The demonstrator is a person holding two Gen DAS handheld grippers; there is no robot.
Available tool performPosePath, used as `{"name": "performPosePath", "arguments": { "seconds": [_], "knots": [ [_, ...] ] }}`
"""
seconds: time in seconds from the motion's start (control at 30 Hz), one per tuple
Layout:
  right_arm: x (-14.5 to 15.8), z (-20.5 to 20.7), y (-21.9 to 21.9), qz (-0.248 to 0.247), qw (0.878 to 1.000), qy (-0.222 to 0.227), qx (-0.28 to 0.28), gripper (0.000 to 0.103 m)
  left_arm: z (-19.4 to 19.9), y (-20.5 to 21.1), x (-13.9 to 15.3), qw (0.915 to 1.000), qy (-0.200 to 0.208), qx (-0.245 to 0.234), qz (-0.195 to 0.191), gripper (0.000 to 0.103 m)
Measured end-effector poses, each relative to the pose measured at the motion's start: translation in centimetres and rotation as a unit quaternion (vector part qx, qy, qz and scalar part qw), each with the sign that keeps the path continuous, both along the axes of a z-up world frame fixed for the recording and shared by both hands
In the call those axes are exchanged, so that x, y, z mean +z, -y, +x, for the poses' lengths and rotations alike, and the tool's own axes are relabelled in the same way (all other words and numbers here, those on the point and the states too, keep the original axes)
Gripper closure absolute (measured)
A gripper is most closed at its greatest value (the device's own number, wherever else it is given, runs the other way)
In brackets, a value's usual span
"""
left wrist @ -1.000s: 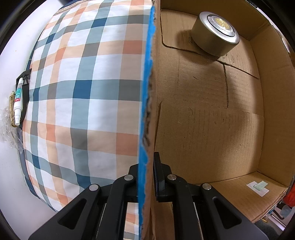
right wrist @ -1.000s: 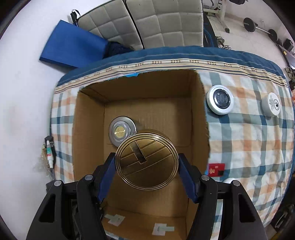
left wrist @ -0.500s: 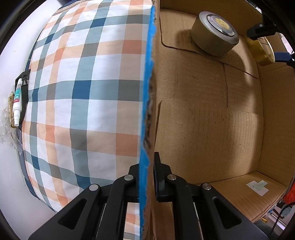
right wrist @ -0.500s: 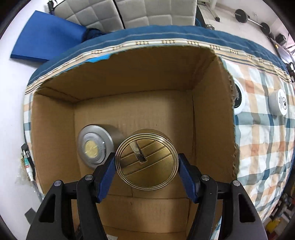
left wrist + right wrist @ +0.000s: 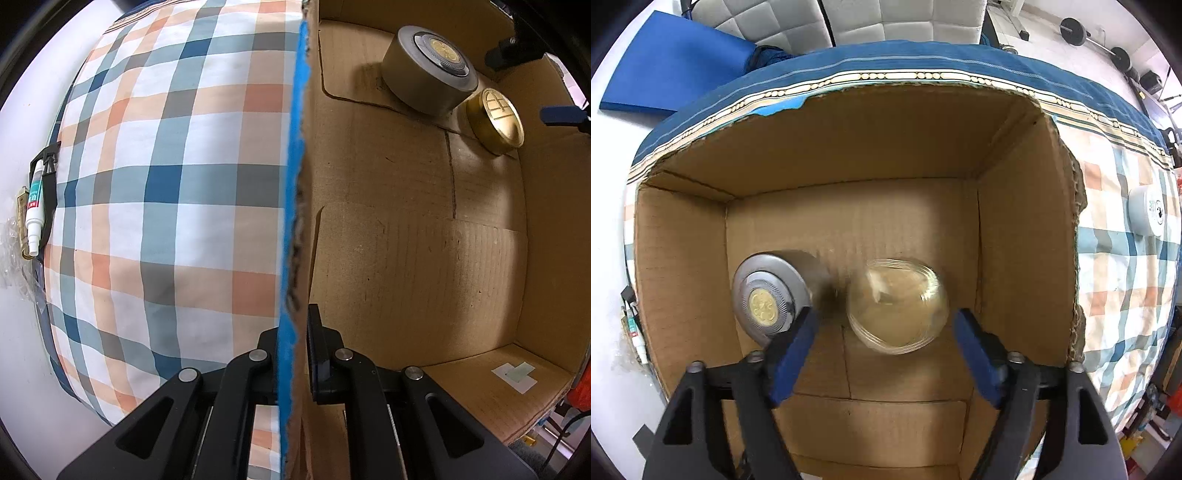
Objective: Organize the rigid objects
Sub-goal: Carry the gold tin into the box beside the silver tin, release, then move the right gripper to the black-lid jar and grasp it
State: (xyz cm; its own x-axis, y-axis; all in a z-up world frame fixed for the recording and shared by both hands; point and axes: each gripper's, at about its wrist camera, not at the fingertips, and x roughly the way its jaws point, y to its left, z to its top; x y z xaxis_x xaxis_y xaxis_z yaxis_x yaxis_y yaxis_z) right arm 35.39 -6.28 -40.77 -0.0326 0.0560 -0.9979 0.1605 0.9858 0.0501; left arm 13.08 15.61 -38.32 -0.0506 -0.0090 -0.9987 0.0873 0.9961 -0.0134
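A cardboard box (image 5: 1023,266) stands on a plaid-covered bed. Inside it a silver round tin (image 5: 768,299) lies at the left, and a gold round tin (image 5: 897,306), blurred by motion, sits beside it on the box floor. My right gripper (image 5: 886,321) is open above the gold tin, its blue fingers (image 5: 792,354) apart on either side and off it. In the left wrist view the silver tin (image 5: 428,77) and gold tin (image 5: 495,118) lie at the far end. My left gripper (image 5: 293,347) is shut on the box's blue-taped wall (image 5: 295,206).
A white round tin (image 5: 1147,216) lies on the plaid cloth (image 5: 1126,280) right of the box. A white tube (image 5: 35,206) lies at the bed's left edge. A blue mat (image 5: 668,77) and grey chair lie beyond the bed.
My right gripper opened and let go of the gold tin, which dropped onto the box floor beside the silver tin. The left gripper has not moved.
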Motion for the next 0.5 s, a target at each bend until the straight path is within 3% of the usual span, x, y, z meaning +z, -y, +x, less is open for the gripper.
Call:
{"name": "performPosePath", "arguments": {
  "seconds": [0.23, 0.5],
  "knots": [
    [2.2, -0.8, 0.0, 0.003, 1.0, 0.014, 0.016, 0.0, 0.0, 0.0, 0.0, 1.0, 0.0, 0.0, -0.001, 0.098],
    [5.3, -4.9, -1.3, 0.01, 0.999, 0.031, 0.032, 0.0, 0.0, 0.1, 0.1, 1.0, 0.001, -0.004, 0.002, 0.098]
  ]
}}
